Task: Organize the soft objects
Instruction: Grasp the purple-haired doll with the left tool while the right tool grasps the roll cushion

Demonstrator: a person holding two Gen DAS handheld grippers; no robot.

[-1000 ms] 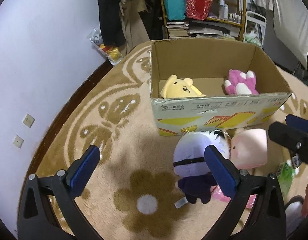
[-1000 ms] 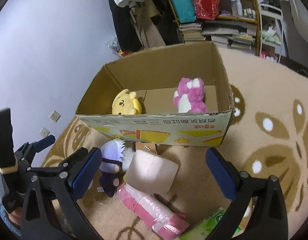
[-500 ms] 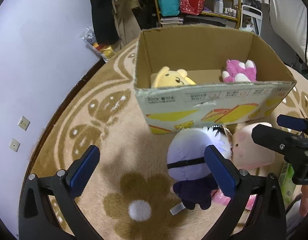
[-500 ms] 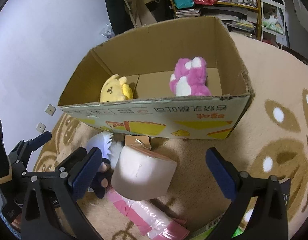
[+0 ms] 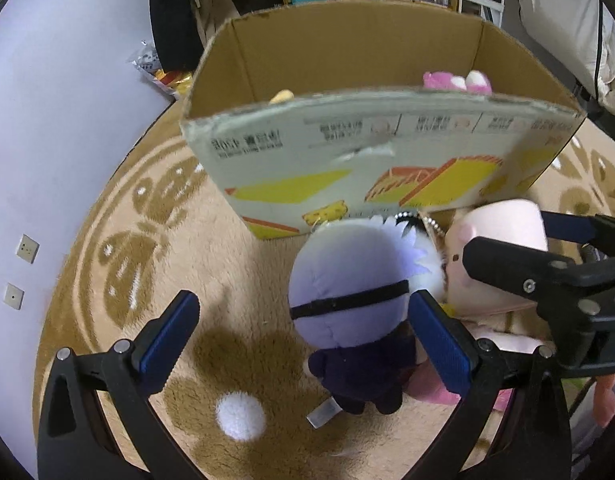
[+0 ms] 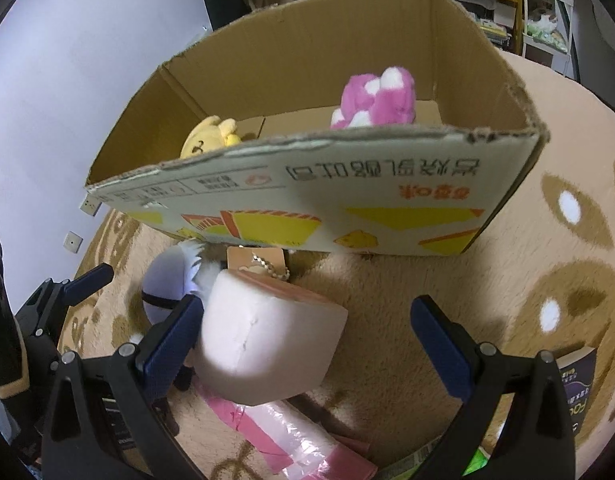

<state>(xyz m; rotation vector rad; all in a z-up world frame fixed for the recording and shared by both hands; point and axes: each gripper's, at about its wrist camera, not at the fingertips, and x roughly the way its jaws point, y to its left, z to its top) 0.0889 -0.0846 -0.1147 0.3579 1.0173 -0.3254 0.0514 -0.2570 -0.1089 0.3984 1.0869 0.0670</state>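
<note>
A cardboard box [image 5: 347, 152] stands on the rug and holds a yellow plush [image 6: 211, 140] and a pink plush [image 6: 375, 98]. In front of it lie a purple-headed doll [image 5: 347, 288] in a dark outfit and a pale pink block plush [image 6: 267, 344] with a chain tag. My left gripper [image 5: 303, 340] is open, its right finger beside the doll's head. My right gripper [image 6: 303, 340] is open around the pink block plush [image 5: 503, 248], low over it. The doll also shows in the right wrist view [image 6: 167, 280].
A pink plastic-wrapped pack [image 6: 291, 432] lies under the block plush. A dark book [image 6: 579, 384] and green packet lie at the right. The lilac wall with sockets [image 5: 27, 248] is at the left. Shelves and hanging clothes [image 5: 179, 20] stand behind the box.
Both grippers have moved forward and down toward the toys in front of the box. The right gripper now straddles the pink block plush. Both stay open.
</note>
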